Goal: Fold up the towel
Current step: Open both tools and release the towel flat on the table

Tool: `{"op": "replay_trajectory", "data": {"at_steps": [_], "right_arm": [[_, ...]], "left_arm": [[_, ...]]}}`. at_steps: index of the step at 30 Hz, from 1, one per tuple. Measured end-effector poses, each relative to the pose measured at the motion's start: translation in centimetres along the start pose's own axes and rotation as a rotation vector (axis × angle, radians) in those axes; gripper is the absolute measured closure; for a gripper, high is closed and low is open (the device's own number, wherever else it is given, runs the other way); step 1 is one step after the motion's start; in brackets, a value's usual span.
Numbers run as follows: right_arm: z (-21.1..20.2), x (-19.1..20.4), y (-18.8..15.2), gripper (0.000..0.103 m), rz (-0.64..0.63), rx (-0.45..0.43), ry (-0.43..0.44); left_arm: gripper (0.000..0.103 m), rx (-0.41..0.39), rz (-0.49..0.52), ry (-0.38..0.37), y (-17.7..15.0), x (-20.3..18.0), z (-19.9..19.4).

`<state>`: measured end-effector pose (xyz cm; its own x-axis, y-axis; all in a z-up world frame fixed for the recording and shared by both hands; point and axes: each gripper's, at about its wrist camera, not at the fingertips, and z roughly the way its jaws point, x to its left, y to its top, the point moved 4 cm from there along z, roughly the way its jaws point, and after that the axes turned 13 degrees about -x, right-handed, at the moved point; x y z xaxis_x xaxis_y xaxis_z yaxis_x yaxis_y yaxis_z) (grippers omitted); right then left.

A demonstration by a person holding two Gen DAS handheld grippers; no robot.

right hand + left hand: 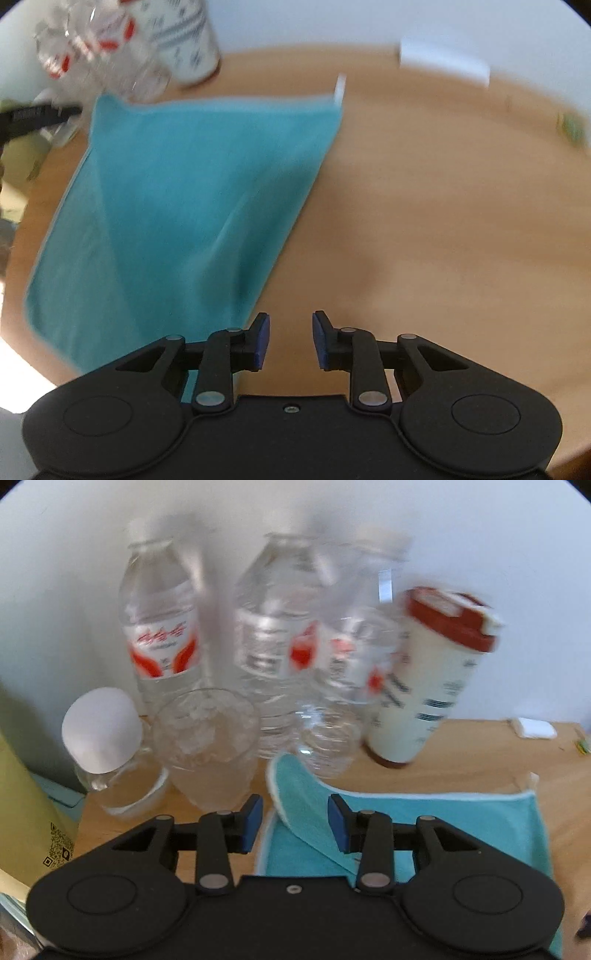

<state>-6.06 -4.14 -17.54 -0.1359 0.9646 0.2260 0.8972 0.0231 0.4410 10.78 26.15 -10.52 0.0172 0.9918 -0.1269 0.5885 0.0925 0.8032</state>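
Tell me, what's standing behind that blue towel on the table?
Behind the blue towel stand clear water bottles, a glass and a cream cup with a red lid, against a white wall. The towel's raised corner hides one bottle's base.

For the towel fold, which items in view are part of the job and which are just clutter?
Part of the job:
teal towel
left gripper, open
right gripper, open

Just lying about:
water bottles
cup with red lid
clear plastic cup
small jar with white lid
white block
yellow-green package
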Motion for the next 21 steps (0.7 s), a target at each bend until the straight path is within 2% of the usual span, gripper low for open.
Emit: {"op": "replay_trajectory", "data": {"at_steps": [6,9,13,16,21], "right_arm": [[-0.3,0.8,-3.1,0.077,0.139,-0.012,0.009],[-1.1,0.7,-3.7,0.076,0.229,-0.045,0.025],[-1.6,1.4,-4.1,0.076,0.259,-0.068,0.026],[-2.2,1.4,-4.2,0.076,0.349,-0.096,0.045],[-3.1,1.2,-4.4,0.076,0.406,-0.123,0.061]], "left_arm": [[0.062,0.028,0.091,-0.252,-0.7,-7.1,-0.7],[0.062,0.059,0.182,-0.329,-2.4,-10.6,0.1],[0.062,0.124,0.225,-0.367,-4.6,-12.8,1.1],[0.062,0.159,0.243,-0.379,-5.5,-13.2,1.5],[0.062,0.194,0.295,-0.393,-6.4,-13.2,1.9]]}}
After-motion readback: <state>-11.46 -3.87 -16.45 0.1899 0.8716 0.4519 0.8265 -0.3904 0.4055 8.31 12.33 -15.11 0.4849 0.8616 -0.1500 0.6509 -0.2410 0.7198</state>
